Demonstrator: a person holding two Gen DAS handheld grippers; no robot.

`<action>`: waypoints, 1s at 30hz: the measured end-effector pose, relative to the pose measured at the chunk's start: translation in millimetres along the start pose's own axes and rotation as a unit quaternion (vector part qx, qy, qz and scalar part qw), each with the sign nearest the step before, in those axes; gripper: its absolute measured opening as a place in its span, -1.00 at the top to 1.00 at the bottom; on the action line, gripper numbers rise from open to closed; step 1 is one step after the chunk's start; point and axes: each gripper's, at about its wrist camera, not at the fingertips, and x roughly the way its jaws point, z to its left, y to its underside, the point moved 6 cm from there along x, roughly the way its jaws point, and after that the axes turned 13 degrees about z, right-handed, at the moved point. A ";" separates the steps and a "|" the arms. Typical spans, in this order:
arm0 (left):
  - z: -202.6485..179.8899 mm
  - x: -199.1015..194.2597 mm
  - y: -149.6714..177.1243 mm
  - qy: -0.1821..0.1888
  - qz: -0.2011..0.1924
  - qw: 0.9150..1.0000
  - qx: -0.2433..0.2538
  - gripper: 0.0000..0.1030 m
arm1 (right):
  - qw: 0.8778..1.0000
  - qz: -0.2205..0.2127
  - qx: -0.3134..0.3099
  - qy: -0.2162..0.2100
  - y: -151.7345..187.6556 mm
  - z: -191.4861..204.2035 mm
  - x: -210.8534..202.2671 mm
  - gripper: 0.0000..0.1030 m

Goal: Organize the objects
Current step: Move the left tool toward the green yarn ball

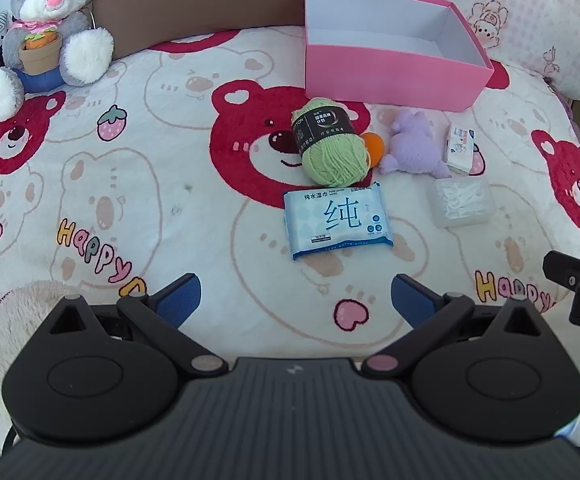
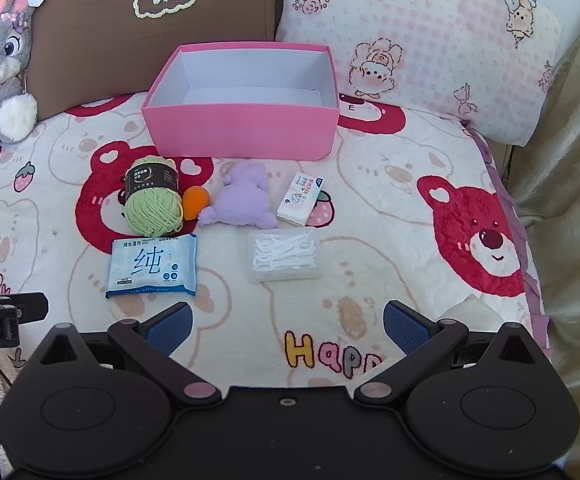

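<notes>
Left gripper: hovering over the blanket, jaws apart, holding nothing.
Right gripper: likewise spread, holding nothing.
Box: sitting behind yarn, wipes, plush.

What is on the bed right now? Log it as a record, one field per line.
surface: bear-print blanket
container: pink box, open, nothing visible inside
front of box: green yarn, orange ball, purple plush, tissue pack
nearer row: wet wipes pack, clear box of floss picks
left gripper: open, holding nothing
right gripper: open, holding nothing
</notes>
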 end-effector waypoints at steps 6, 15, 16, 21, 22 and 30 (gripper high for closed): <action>-0.5 1.3 0.3 -0.004 0.001 1.000 0.005 -1.00 | 1.000 0.001 0.000 0.002 0.4 0.6 1.4 -1.00; 0.0 6.2 0.1 -0.003 0.007 1.000 -0.004 -1.00 | 1.000 0.004 0.000 0.006 0.8 0.8 4.8 -1.00; 0.0 6.3 0.1 -0.003 0.008 1.000 -0.004 -1.00 | 1.000 0.004 0.000 0.006 0.7 0.7 4.9 -1.00; -0.3 6.7 1.1 0.001 0.010 1.000 -0.005 -1.00 | 1.000 0.004 0.000 0.008 1.3 0.7 5.6 -1.00; -0.5 6.6 1.5 0.001 0.010 1.000 -0.005 -1.00 | 1.000 0.004 0.000 0.009 1.6 0.6 5.7 -1.00; -6.3 8.1 2.4 -0.002 0.009 1.000 0.007 -1.00 | 1.000 0.008 -0.005 0.009 2.3 0.9 8.7 -1.00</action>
